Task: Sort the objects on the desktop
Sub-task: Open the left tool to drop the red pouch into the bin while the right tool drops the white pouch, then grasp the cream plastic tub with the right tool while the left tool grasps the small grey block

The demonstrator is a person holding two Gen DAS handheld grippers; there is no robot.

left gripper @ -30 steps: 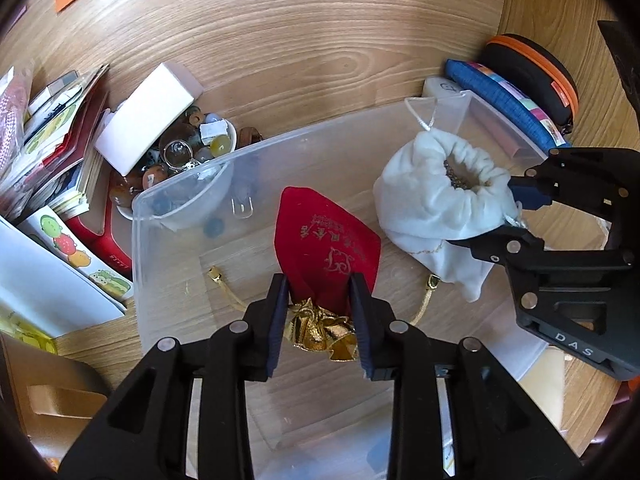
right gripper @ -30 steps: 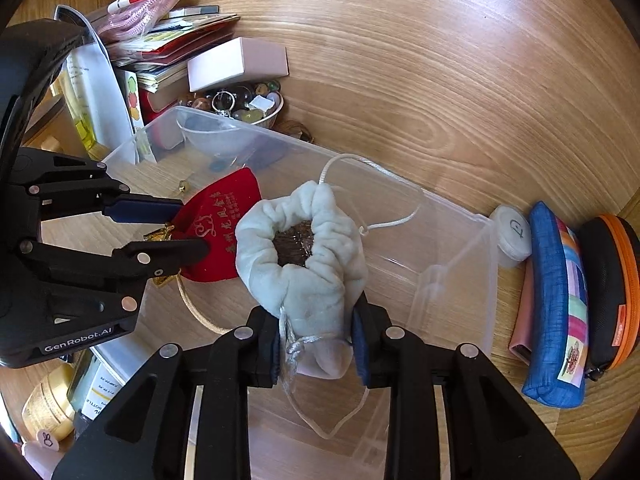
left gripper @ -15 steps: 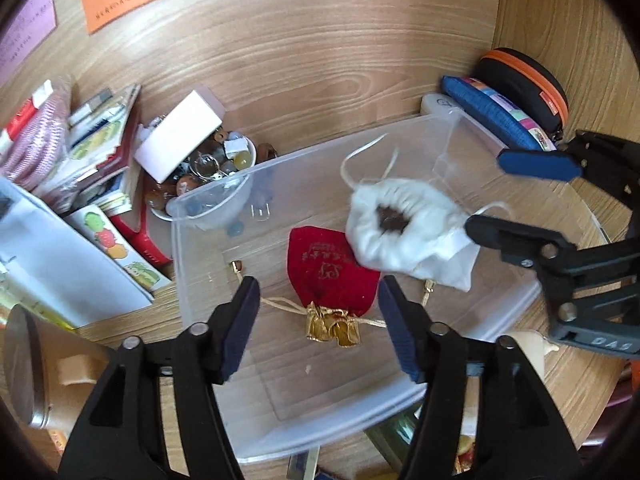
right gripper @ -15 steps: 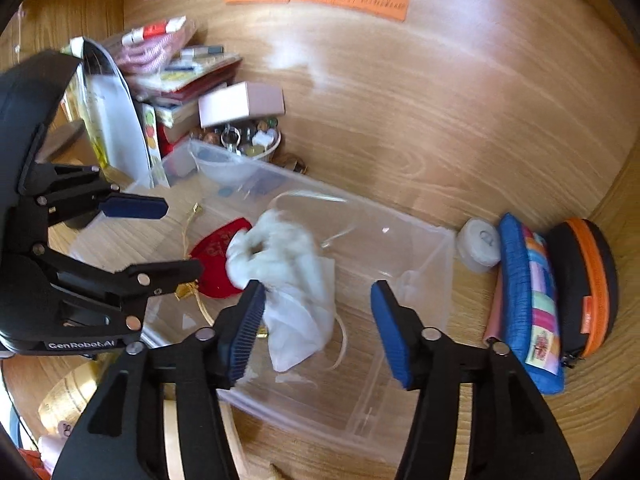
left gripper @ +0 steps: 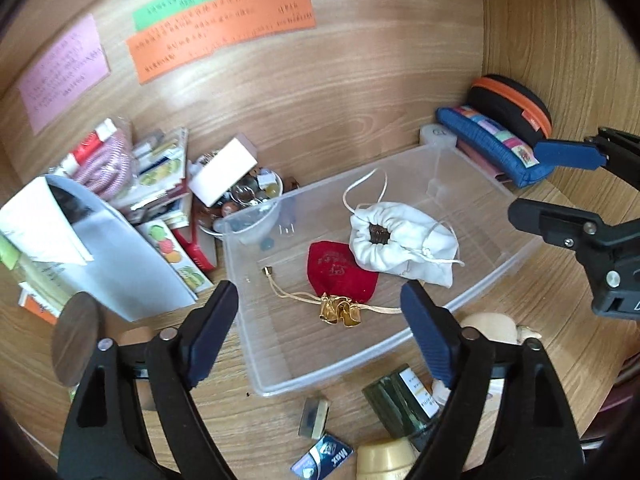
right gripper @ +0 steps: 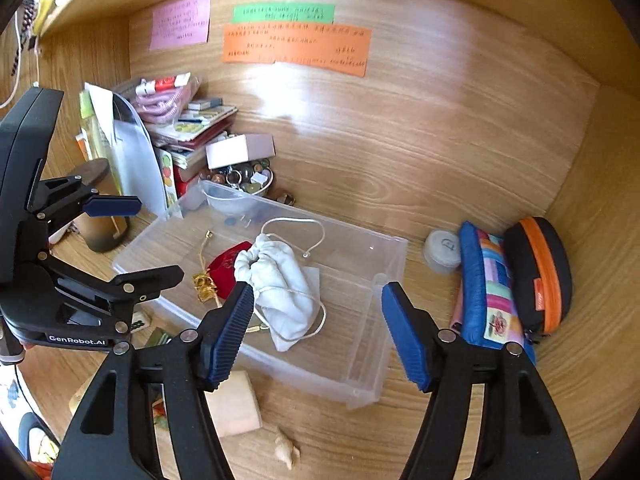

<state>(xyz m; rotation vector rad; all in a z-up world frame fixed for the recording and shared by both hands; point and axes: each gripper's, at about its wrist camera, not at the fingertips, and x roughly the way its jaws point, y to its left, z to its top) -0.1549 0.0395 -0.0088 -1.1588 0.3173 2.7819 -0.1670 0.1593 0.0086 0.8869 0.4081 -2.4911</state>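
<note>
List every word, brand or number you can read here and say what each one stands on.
"GenRobot.AI": body of the left tongs.
"Max": blue packet on the desk, near the camera.
Orange note, green note, pink note: handwriting too small to read.
Red pouch: gold characters, blurred.
Orange tab on the black case: unreadable.
Bottle label: too small.

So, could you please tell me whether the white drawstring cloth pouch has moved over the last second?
Yes. The white drawstring cloth pouch dropped from the right gripper onto the clear plastic bin floor, overlapping the red pouch.
</note>
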